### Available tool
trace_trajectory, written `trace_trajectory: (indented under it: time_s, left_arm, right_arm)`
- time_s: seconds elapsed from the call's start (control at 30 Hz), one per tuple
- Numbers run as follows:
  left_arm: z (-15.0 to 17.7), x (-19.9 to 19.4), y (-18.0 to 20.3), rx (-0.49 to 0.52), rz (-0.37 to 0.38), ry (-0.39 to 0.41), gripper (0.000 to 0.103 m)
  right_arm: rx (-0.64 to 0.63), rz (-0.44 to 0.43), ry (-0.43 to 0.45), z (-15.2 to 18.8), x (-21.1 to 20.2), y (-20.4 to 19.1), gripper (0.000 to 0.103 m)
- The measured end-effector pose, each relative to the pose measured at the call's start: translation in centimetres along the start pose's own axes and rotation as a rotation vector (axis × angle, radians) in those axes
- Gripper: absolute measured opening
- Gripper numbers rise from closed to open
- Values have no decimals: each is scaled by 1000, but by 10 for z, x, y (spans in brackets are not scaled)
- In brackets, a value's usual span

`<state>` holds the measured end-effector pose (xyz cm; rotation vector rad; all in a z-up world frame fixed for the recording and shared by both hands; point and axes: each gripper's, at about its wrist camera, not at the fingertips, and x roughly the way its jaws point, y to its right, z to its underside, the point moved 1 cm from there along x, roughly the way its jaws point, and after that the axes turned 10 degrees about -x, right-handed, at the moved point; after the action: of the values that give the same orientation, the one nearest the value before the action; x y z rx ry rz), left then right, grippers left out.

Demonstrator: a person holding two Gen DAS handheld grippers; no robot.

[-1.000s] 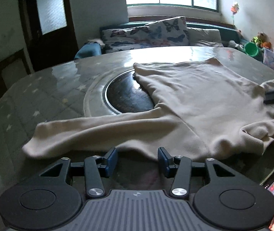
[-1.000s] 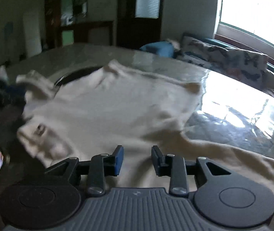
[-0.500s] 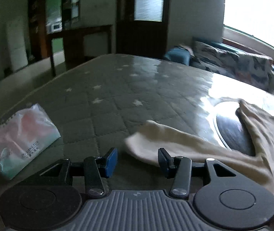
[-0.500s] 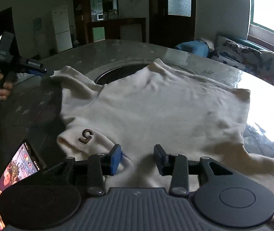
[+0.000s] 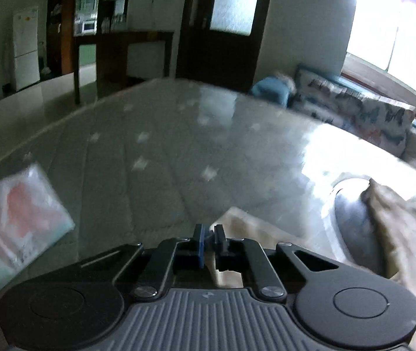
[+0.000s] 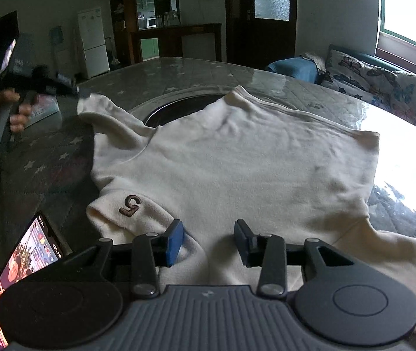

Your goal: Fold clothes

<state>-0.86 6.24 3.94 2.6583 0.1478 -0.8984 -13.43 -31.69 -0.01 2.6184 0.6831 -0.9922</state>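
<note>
Left gripper [image 5: 208, 241]: fingers pressed together on the cuff of the sweater's sleeve [image 5: 254, 228], at the sleeve's far end.
Right gripper [image 6: 208, 241]: fingers spread apart, gripping nothing, hovering just above the sweater's collar edge.
Sweater [image 6: 237, 161]: cream, spread flat on the quilted surface [image 6: 178, 79] ahead of the right fingers; a brown "5" patch [image 6: 131, 204] lies just left of the right fingers.
Phone [image 6: 20, 269]: lit screen, left of the right fingers, at the surface's near edge.
Tissue pack [image 5: 15, 222]: far left of the left fingers, on the surface.
</note>
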Motion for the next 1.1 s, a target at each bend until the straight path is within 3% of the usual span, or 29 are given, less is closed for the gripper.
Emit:
trace_trajectory:
  time_s: [0.13, 0.27, 0.6, 0.63, 0.67, 0.7, 0.87, 0.93, 1.1]
  left_arm:
    - [-15, -26, 36, 47, 111, 50, 6]
    - [-15, -53, 89, 119, 270, 73, 6]
    - [48, -108, 218, 286, 737, -36, 8]
    - [56, -111, 227, 316, 767, -49, 12]
    - [65, -113, 236, 346, 797, -63, 23]
    - [73, -115, 242, 382, 807, -63, 28]
    - [78, -107, 221, 454, 758, -49, 29]
    - [75, -96, 198, 470, 692, -48, 35]
    - [89, -71, 145, 581, 494, -105, 37]
  right_arm:
    - [29, -12, 2, -1, -1, 3, 40]
    - [53, -15, 12, -2, -3, 6, 40]
    - [164, -1, 34, 3, -11, 27, 40]
    - [179, 0, 32, 5, -11, 30, 40]
    - [190, -1, 31, 6, -12, 31, 40]
    - [207, -5, 29, 9, -12, 34, 40]
    - [241, -18, 30, 16, -17, 40, 40]
    - [249, -22, 32, 17, -20, 43, 40]
    - [301, -55, 37, 20, -26, 51, 42]
